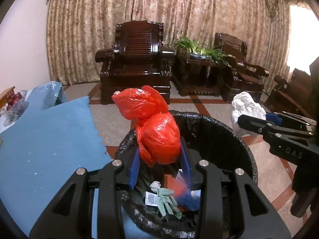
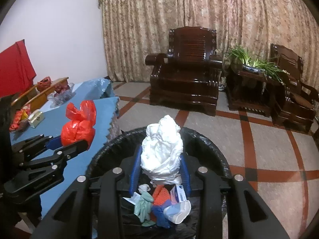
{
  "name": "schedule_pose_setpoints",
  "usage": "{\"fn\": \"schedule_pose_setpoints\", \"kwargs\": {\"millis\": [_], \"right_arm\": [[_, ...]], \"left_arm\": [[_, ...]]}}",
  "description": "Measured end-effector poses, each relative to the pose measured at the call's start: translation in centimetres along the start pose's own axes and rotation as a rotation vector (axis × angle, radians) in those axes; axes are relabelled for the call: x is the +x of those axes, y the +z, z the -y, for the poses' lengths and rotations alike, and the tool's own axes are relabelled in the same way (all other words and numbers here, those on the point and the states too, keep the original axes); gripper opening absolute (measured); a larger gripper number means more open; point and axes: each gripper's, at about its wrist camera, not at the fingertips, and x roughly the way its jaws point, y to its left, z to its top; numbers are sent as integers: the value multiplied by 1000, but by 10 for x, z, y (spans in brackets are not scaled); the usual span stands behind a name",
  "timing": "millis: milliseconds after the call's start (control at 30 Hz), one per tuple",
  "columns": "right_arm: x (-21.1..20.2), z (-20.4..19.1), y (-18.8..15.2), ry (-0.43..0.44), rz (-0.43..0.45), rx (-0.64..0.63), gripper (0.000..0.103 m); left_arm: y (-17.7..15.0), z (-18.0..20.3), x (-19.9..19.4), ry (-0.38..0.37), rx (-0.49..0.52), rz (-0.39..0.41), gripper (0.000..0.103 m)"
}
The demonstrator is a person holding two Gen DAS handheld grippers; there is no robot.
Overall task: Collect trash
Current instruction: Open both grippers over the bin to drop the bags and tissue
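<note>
My left gripper is shut on a knotted red plastic bag and holds it above the black-lined trash bin. My right gripper is shut on a crumpled white plastic bag, also held over the bin. In the bin lie a green glove, an orange net, a small carton and a white cup. The right gripper and white bag show at the right of the left wrist view. The left gripper and red bag show at the left of the right wrist view.
A table with a blue cloth stands left of the bin, with a small box, wrappers and a fruit bag on it. Dark wooden armchairs and a plant stand line the curtained wall. Tiled floor lies between.
</note>
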Motion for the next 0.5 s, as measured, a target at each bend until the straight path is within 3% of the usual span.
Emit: {"fn": "schedule_pose_setpoints", "kwargs": {"millis": [233,367,467,500], "right_arm": [[20,16,-11,-27,-44,21,37],[30,23,-15,-48,-70,19,45],[31,26,-16,-62,-72,19,65],[29,25,-17,-66,-68,18,67]], "left_arm": [[-4,4,28,-39,12,-45,38],[-6,2,37,-68,-3,-70,55],[-7,0,37,-59,-6,-67,69],[-8,-2,35,-54,-9,-66,73]]}}
